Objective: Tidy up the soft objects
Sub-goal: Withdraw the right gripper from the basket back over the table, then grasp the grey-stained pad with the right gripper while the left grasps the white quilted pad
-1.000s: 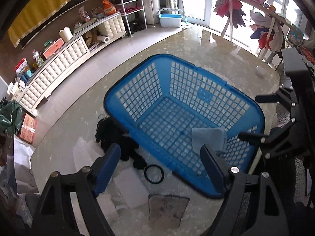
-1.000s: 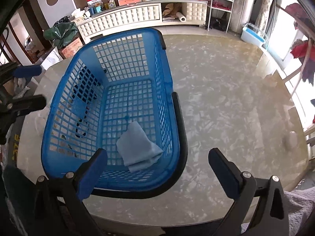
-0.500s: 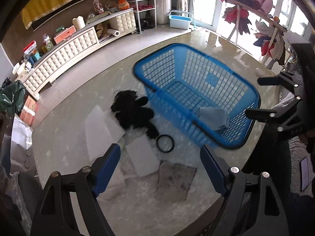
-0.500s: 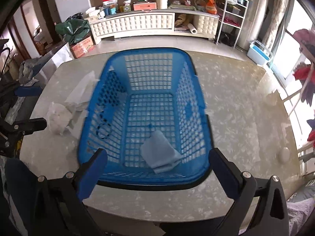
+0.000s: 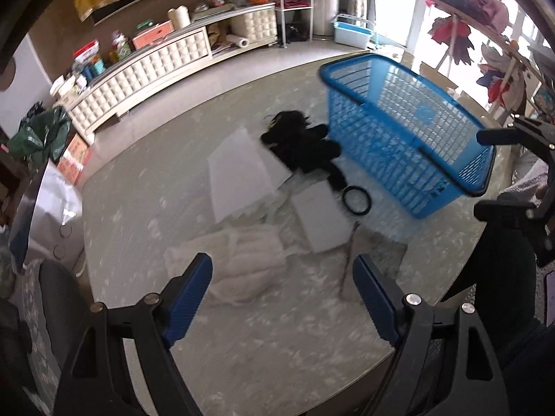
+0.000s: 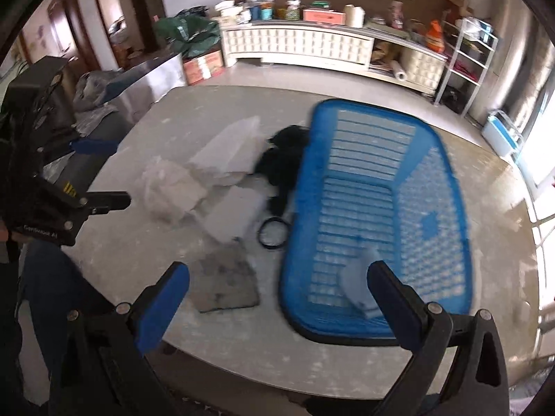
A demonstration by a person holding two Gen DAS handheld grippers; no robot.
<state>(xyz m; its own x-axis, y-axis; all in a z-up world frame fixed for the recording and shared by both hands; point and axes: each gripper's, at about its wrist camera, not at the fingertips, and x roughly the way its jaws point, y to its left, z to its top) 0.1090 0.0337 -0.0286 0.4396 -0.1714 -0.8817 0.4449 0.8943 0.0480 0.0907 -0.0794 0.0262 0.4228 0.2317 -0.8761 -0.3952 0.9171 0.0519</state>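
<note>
You are holding both grippers over the counter (image 5: 131,208) with nothing between the jaws: the left gripper (image 5: 282,294) is standing wide open above the white cloth (image 5: 239,256) at lower centre of its view, and the right gripper (image 6: 277,298) is also open, straddling the basket (image 6: 374,215) edge at lower right of its view.

Risks, as I am judging them: both views are blurring, so closing now could miss the cloth or catch only a loose fold that slips. The ring (image 5: 356,200) and stiff white sheets (image 5: 239,170) are lying tangled among the soft things and could get dragged along.

Count: one blue basket, one pale blue cloth (image 6: 357,284) already inside it, one white cloth, one black fuzzy item (image 5: 305,145), one grey cloth (image 6: 225,284), one ring, two white sheets.
</note>
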